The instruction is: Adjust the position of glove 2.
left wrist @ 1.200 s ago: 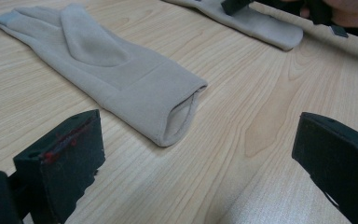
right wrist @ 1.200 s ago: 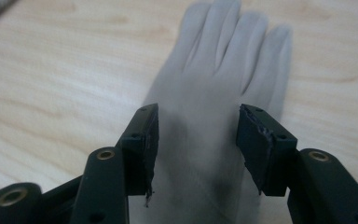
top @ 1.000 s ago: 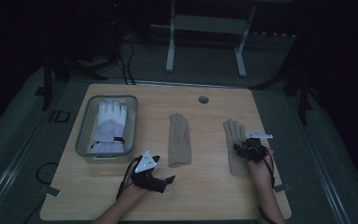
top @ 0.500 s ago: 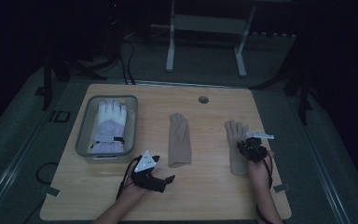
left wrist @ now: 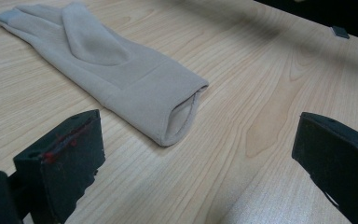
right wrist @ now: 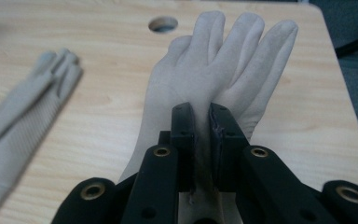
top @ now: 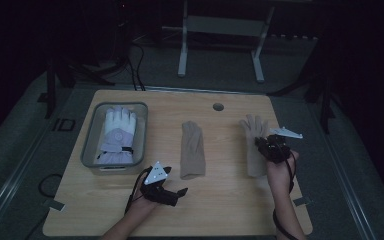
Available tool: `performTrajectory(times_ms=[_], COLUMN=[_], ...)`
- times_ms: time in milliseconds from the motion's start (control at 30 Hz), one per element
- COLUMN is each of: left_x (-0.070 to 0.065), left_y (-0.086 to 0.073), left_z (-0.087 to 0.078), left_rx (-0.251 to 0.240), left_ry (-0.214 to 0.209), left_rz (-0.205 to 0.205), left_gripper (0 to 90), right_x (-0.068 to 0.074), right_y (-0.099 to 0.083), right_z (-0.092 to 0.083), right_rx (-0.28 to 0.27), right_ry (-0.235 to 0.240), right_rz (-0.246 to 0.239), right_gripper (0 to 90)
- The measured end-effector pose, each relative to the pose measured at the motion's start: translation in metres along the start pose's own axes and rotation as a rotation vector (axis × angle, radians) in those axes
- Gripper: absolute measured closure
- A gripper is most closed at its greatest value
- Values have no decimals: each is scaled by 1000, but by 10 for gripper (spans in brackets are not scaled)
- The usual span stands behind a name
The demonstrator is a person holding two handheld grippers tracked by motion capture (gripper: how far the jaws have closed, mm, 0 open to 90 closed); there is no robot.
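While right gripper (right wrist: 200, 122) is clamped on spread glove (right wrist: 214, 70) | left gripper (left wrist: 205, 154) released, near folded glove (left wrist: 112, 70) | tabletop (top: 220, 200)

One beige glove (right wrist: 214, 70) lies flat, fingers spread, pinched at its palm in the right hand-held gripper (right wrist: 204, 121). Its folded mate (left wrist: 116, 74) lies just ahead of the left hand-held gripper (left wrist: 200, 158), cuff nearest.

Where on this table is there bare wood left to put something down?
Free: the strip between the middle glove and the right glove, and the far edge by the round hole. Crowded: the left side, taken by the tray with its white glove, and the near edge by the left gripper.
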State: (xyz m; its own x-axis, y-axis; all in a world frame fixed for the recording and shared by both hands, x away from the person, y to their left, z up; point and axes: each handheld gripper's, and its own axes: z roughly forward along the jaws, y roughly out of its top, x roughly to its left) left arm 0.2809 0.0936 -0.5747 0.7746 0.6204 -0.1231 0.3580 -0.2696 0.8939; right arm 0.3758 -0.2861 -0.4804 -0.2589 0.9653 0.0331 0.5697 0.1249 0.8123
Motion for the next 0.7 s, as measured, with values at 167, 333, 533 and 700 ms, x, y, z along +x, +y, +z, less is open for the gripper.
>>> performTrajectory(times_ms=[167, 333, 533, 700], left_x=[0, 0, 0, 0], left_y=[0, 0, 0, 0], left_z=[0, 0, 0, 0], left_rx=[0, -3, -2, -1], left_ry=[0, 2, 2, 2], left_rz=[2, 2, 4, 4], left_gripper=[25, 25, 25, 25], right_x=[13, 28, 51, 75], right_y=[16, 30, 44, 50], right_z=[-7, -11, -6, 4], right_rx=[-33, -56, -64, -54], right_ry=[8, 28, 38, 57], right_rz=[-13, -21, -41, -53], right_gripper=[816, 816, 815, 815])
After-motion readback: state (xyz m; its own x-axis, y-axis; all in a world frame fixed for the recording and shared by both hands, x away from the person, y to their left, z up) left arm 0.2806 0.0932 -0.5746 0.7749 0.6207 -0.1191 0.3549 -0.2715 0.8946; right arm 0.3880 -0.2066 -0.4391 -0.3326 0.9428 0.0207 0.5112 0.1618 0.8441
